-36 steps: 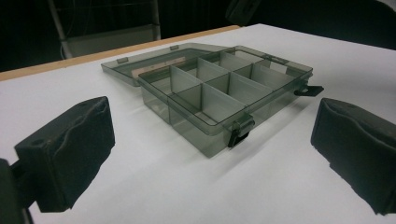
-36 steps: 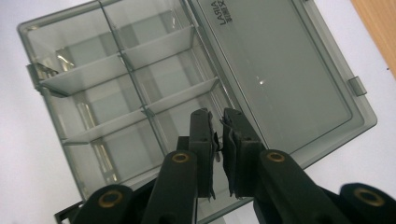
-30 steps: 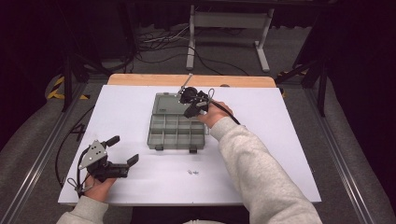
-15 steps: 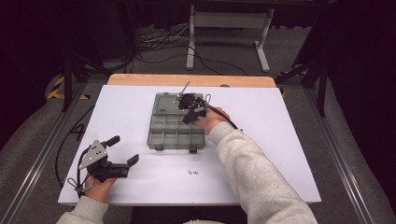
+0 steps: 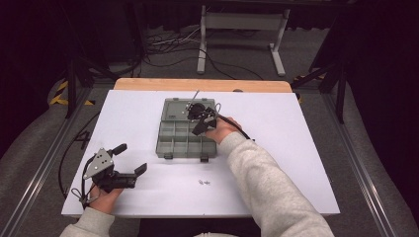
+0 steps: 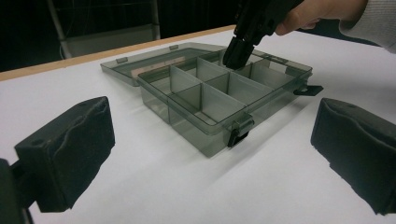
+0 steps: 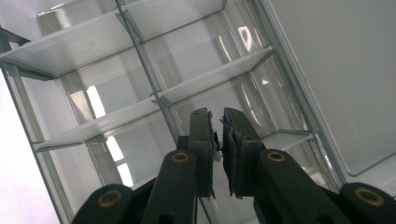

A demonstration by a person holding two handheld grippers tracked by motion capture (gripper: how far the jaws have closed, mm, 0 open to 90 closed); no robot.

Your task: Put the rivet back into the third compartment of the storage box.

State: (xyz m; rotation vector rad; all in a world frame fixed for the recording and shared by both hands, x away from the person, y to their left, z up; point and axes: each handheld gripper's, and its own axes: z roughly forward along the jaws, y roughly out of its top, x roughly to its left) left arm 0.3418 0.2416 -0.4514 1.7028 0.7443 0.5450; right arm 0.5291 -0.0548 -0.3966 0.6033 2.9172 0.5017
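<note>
Box: my clear compartment box [image 5: 187, 140] sits open in the middle of the counter [image 5: 296, 148], lid laid flat on its far side.
Right gripper: my right gripper [image 7: 216, 122] hangs over a compartment at the box's back right, jaws nearly shut with a thin slit between them. Something tiny seems pinched there, but I cannot tell what it is.
Left gripper: my left gripper [image 5: 129, 159] rests on the counter, well to the near left of the box, jaws wide apart and holding nothing.
Small parts: a few tiny bits [image 5: 204, 182] lie on the counter just in front of the box.
Step in hand: I judge I am dropping a part into that compartment.
Doing it well: lower inside the dividers, stay off the walls, then open gently so the piece does not bounce into a neighbouring cell.
</note>
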